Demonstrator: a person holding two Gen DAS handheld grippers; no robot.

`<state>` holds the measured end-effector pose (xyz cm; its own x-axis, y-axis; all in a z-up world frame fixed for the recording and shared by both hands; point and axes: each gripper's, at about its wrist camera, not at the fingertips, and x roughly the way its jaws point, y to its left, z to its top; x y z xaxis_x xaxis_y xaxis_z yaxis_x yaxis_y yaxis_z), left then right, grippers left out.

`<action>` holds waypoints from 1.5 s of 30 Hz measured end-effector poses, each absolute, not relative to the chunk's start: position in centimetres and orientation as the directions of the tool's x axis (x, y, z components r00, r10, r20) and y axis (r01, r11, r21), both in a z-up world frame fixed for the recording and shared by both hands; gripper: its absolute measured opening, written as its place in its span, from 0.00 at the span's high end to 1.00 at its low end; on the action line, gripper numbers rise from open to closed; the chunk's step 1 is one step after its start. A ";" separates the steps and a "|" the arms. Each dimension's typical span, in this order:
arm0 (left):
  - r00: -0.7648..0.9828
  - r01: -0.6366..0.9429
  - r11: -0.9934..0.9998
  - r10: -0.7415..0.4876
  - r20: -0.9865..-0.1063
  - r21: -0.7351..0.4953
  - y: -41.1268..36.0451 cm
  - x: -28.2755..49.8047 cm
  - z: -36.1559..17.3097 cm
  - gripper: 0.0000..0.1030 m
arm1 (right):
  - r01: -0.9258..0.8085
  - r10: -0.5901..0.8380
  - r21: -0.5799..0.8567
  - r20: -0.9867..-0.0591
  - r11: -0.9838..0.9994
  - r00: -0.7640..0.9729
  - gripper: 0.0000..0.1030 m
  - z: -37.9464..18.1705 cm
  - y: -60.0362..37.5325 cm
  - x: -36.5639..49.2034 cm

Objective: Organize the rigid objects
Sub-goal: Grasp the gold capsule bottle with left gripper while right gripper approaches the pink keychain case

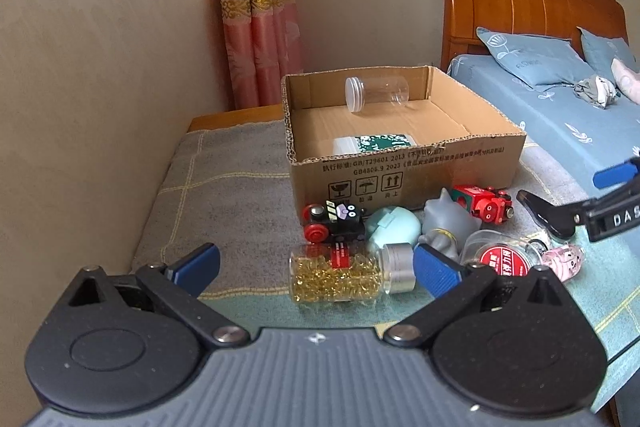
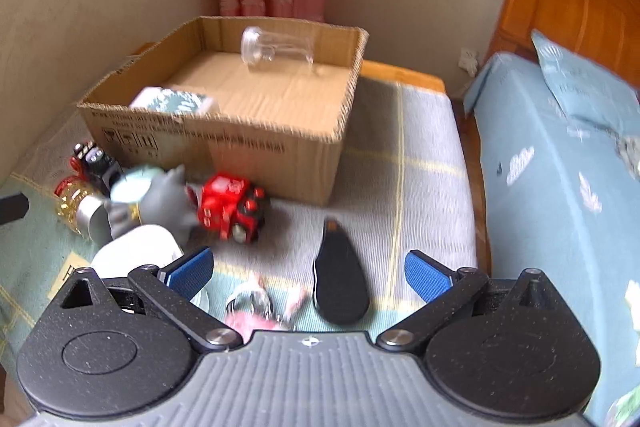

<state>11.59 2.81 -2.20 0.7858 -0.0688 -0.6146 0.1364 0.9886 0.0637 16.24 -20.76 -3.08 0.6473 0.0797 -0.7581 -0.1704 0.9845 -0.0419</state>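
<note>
A: So, how much has been put away?

B: Little, it is judged. Two things are seen lying inside the cardboard box (image 1: 404, 163): a clear jar (image 1: 376, 94) on its side at the far wall, and a green-and-white container (image 1: 372, 143) against the near wall. The rest is left on the desk (image 1: 224, 179), in front of the box.

A: What is left?

B: A black toy train (image 1: 334, 221), a mint egg-shaped toy (image 1: 394, 225), a grey figure (image 1: 450, 223), a red toy train (image 1: 482, 205), a bottle of gold capsules (image 1: 340, 273), a red-labelled round case (image 1: 500, 255) and a small pink toy (image 1: 562, 259).

A: And the tools?

B: The left tool (image 1: 316, 267) is held wide open and empty, with the capsule bottle between its pads. The right tool (image 2: 308, 273) is likewise spread and empty.

A: What is gained from the right wrist view?

B: A black spoon-shaped object (image 2: 340, 287) is shown lengthwise at twelve o'clock from the tool, and the bare box floor is seen. That view is blurred, though; the box print and labels are read only from the left.
</note>
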 end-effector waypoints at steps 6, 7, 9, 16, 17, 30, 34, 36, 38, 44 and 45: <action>0.769 0.151 0.987 -0.086 -0.633 0.048 2.5 12.3 -3.5 0.01 | -0.111 0.089 0.021 -0.755 0.994 0.650 0.00 -5.7 -21.1 13.8; 0.765 0.154 0.987 -0.088 -0.638 0.049 2.4 12.4 -3.7 0.01 | -0.106 0.083 0.019 -0.759 0.994 0.646 0.00 -6.1 -21.0 13.6; 0.756 0.159 0.986 -0.092 -0.649 0.046 2.3 12.6 -4.1 0.01 | -0.096 0.067 0.008 -0.773 0.995 0.630 0.00 -7.1 -20.8 13.6; 0.726 0.172 0.984 -0.103 -0.680 0.035 1.8 13.8 -5.5 0.01 | -0.069 0.025 -0.023 -0.783 0.997 0.622 0.00 -8.8 -21.5 13.1; 0.722 0.173 0.984 -0.103 -0.685 0.035 1.7 14.0 -5.7 0.01 | -0.071 0.025 -0.026 -0.779 0.997 0.626 0.00 -8.8 -21.5 13.0; 0.701 0.162 0.986 -0.087 -0.708 0.039 0.7 16.0 -7.7 0.01 | -0.063 0.021 -0.024 -0.768 0.998 0.640 0.00 -9.0 -21.5 12.7; 0.701 0.166 0.986 -0.109 -0.705 0.012 1.0 15.9 -7.6 0.06 | -0.063 0.023 -0.024 -0.762 0.998 0.647 0.00 -9.0 -21.5 12.6; 0.695 0.175 0.985 -0.129 -0.707 -0.008 1.1 15.9 -7.6 0.10 | -0.063 0.023 -0.023 -0.759 0.998 0.650 0.00 -9.1 -21.5 12.5; 0.693 0.180 0.984 -0.137 -0.708 -0.014 1.3 15.8 -7.6 0.10 | -0.063 0.024 -0.022 -0.758 0.998 0.652 0.00 -9.1 -21.5 12.5; 0.674 0.210 0.978 -0.137 -0.726 0.011 1.9 14.2 -7.4 0.10 | -0.064 0.025 -0.022 -0.757 0.998 0.653 0.00 -9.1 -21.6 12.5; 0.671 0.222 0.975 -0.138 -0.729 0.019 2.1 13.6 -7.3 0.10 | -0.064 0.026 -0.022 -0.757 0.998 0.653 0.00 -9.1 -21.6 12.5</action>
